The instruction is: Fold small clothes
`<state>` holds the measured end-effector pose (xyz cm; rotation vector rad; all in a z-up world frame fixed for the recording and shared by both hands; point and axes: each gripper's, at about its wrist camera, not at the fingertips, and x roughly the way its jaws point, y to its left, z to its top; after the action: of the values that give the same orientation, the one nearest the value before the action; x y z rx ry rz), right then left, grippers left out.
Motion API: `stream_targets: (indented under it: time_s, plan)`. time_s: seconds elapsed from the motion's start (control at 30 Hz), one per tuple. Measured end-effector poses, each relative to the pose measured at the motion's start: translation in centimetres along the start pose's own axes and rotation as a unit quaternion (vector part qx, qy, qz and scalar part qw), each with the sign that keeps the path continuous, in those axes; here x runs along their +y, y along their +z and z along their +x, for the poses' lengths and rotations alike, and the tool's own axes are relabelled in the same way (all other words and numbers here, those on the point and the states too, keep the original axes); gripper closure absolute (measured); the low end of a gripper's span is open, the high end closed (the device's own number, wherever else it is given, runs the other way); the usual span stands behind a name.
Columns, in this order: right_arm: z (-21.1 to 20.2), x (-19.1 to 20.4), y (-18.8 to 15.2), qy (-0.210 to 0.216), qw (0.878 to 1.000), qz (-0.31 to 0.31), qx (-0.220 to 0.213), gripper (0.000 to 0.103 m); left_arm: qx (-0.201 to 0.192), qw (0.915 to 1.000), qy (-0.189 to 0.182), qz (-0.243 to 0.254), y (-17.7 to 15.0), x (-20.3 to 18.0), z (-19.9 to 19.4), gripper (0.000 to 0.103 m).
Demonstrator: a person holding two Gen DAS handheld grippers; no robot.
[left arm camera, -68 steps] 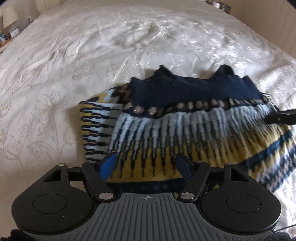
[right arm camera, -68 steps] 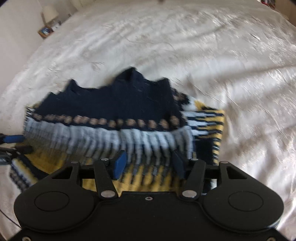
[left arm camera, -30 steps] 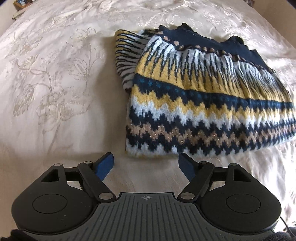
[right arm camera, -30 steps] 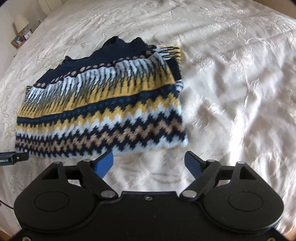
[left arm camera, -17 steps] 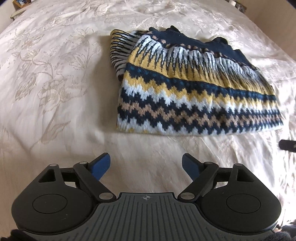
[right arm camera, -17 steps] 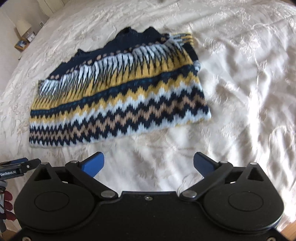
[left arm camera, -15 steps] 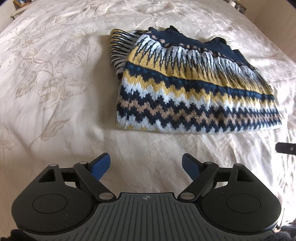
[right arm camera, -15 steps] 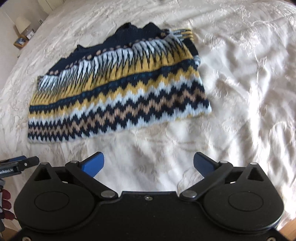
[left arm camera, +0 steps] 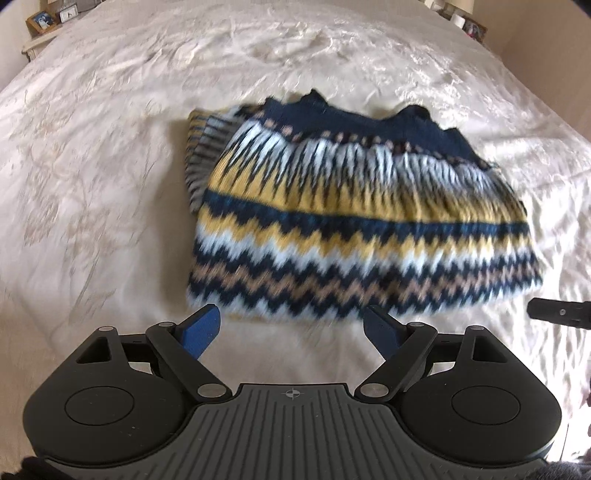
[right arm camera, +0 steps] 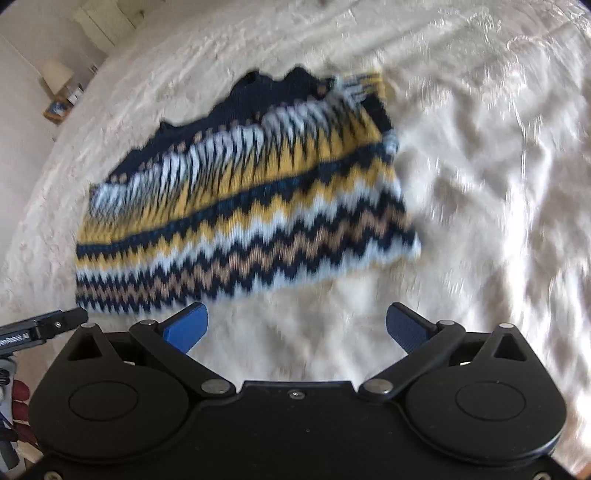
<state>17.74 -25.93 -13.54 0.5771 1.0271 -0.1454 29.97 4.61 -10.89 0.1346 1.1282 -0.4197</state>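
Observation:
A folded knit sweater (left arm camera: pixel 354 229) with navy, yellow, white and tan zigzag bands lies flat on the cream bedspread (left arm camera: pixel 92 184); it also shows in the right wrist view (right arm camera: pixel 243 206). My left gripper (left arm camera: pixel 291 328) is open and empty, just short of the sweater's near hem at its left part. My right gripper (right arm camera: pixel 295 326) is open and empty, just short of the near hem at its right part. Each gripper's tip shows at the edge of the other's view. Both views are blurred by motion.
The bedspread (right arm camera: pixel 498 184) is wrinkled, with a floral pattern. A nightstand with picture frames (left arm camera: pixel 40 22) stands at the far left corner. A lamp (right arm camera: pixel 55 75) and small items stand beside the bed's far side.
Both grippers let go of the sweater, pulled back toward me and opened wide. In the last half second both have moved closer to the sweater's near hem again.

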Motion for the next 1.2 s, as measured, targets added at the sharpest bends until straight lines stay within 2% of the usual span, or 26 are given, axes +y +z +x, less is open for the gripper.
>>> stream_targets:
  time_s: [0.2, 0.47, 0.63, 0.77, 0.93, 1.07, 1.2]
  plan:
    - [-0.2, -2.6, 4.0, 0.031, 0.999, -0.003, -0.022, 0.0, -0.014, 0.9998, 0.014, -0.004, 2.9, -2.6, 0.6, 0.018]
    - [1.3, -6.2, 9.4, 0.065, 0.997, -0.017, -0.027, 0.0, -0.021, 0.9989, 0.041, -0.012, 6.8, -5.7, 2.3, 0.018]
    - [2.9, -7.7, 12.3, 0.093, 0.995, -0.022, -0.016, 0.0, -0.022, 0.9982, 0.055, -0.009, 9.1, -6.9, 3.7, 0.018]
    - [5.1, -8.5, 13.9, 0.118, 0.993, -0.017, 0.015, 0.0, -0.018, 0.9976, 0.065, -0.011, 10.9, -7.2, 5.4, 0.018]
    - [8.2, -8.8, 14.7, 0.14, 0.988, -0.011, 0.059, 0.0, 0.005, 0.9974, 0.07, -0.018, 12.6, -7.1, 8.6, 0.018]
    - [9.6, -8.9, 14.9, 0.145, 0.987, -0.011, 0.074, 0.0, 0.038, 0.9961, 0.076, -0.024, 13.3, -6.8, 11.5, 0.018]
    - [10.3, -9.6, 15.1, 0.156, 0.984, 0.001, 0.081, 0.0, 0.064, 0.9943, 0.085, -0.013, 13.5, -6.9, 14.0, 0.001]
